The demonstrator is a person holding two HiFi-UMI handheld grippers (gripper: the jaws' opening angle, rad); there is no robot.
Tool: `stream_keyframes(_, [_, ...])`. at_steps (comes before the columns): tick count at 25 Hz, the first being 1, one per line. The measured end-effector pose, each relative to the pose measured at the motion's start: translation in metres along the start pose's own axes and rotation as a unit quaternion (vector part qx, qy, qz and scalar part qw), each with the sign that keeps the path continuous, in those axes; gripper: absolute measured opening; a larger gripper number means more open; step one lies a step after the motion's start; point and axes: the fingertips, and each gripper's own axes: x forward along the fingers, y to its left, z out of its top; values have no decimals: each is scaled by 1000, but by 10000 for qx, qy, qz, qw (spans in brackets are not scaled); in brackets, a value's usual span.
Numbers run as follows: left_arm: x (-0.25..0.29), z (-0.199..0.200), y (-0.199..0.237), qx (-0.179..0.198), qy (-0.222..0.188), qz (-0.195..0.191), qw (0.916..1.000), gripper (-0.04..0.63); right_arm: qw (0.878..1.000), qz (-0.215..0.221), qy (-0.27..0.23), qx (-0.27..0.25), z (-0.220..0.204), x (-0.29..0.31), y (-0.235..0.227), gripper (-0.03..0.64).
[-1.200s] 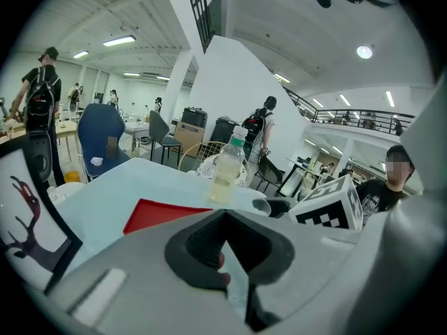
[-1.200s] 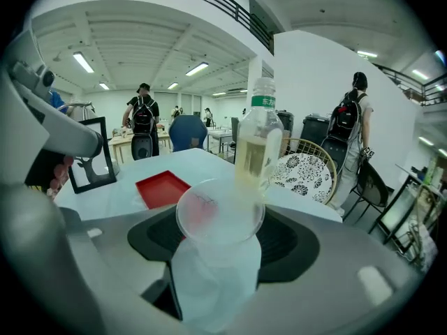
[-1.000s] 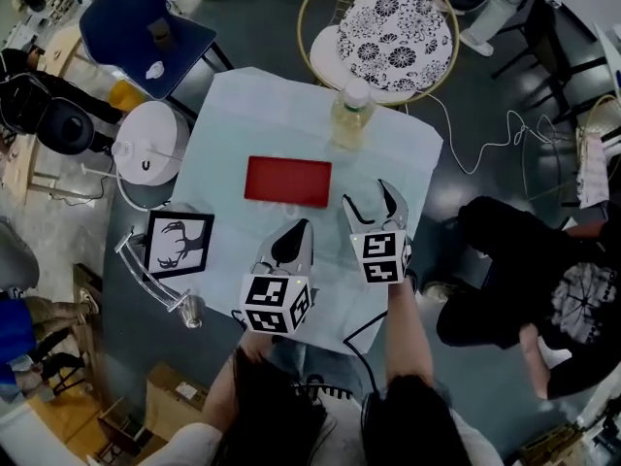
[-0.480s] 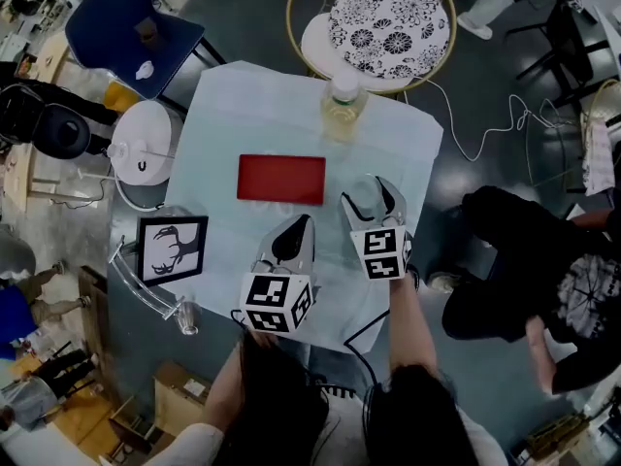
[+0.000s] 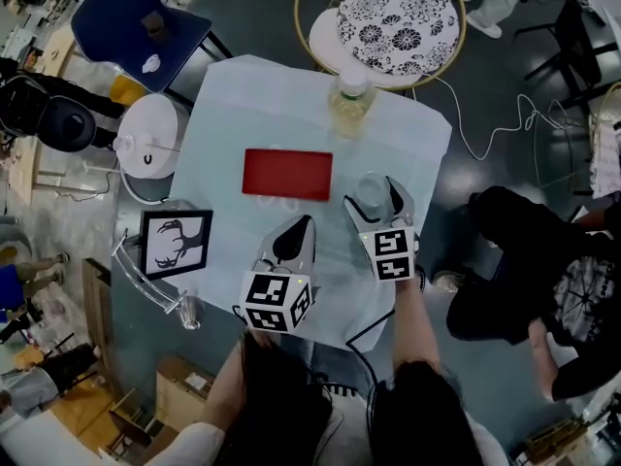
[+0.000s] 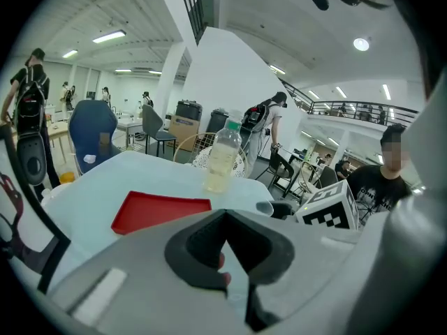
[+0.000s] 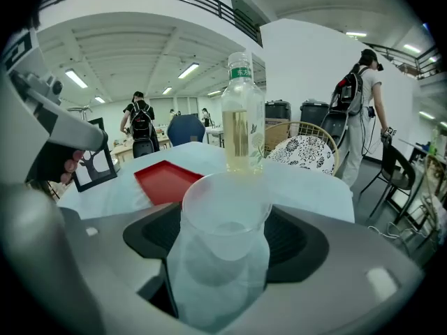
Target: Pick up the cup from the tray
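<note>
The cup (image 7: 225, 215) was a clear, thin-walled plastic tumbler, frosted-looking, round at the rim and tapering toward its base. It stood upright between the jaws of your right claw (image 5: 373, 194), off the tray; whether its base met the cloth could not be told. Those jaws had just been opening, and their dark ribbed pads stood a little off the cup's walls on both sides, so the claw was loose around it rather than clamped. Your left claw (image 5: 301, 227), smooth grey plastic, was closed to a point just beside the right one, on its left.

Ahead and left of the right claw lay the flat red rectangular tray (image 5: 287, 174) with a low rim. Straight beyond the claw stood a clear bottle (image 5: 350, 105) of yellowish liquid. A pale blue cloth (image 5: 243, 105) covered the table, faintly creased. Well left of both claws was a black-framed deer picture (image 5: 176, 243). Beyond the table stood a wire chair with a floral cushion (image 5: 398, 27), on a dark glossy floor (image 5: 505, 115).
</note>
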Motion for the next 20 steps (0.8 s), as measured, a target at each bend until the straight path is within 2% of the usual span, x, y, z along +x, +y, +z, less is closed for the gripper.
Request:
stream_keyframes(3, [-3,-4,-2,214,63,-39,9997,2,10000,14,-70,-6,5,-6,3,387])
stream_keyframes(8, [-14,-2,-4,-17,30,-1,10000,2,9992,-214,-310,125,14,-24,-1,390])
stream_keyframes(20, [-47,7,-14,48,-217,19,9998,2,9959,-334,-825,134,54,-80,19,390])
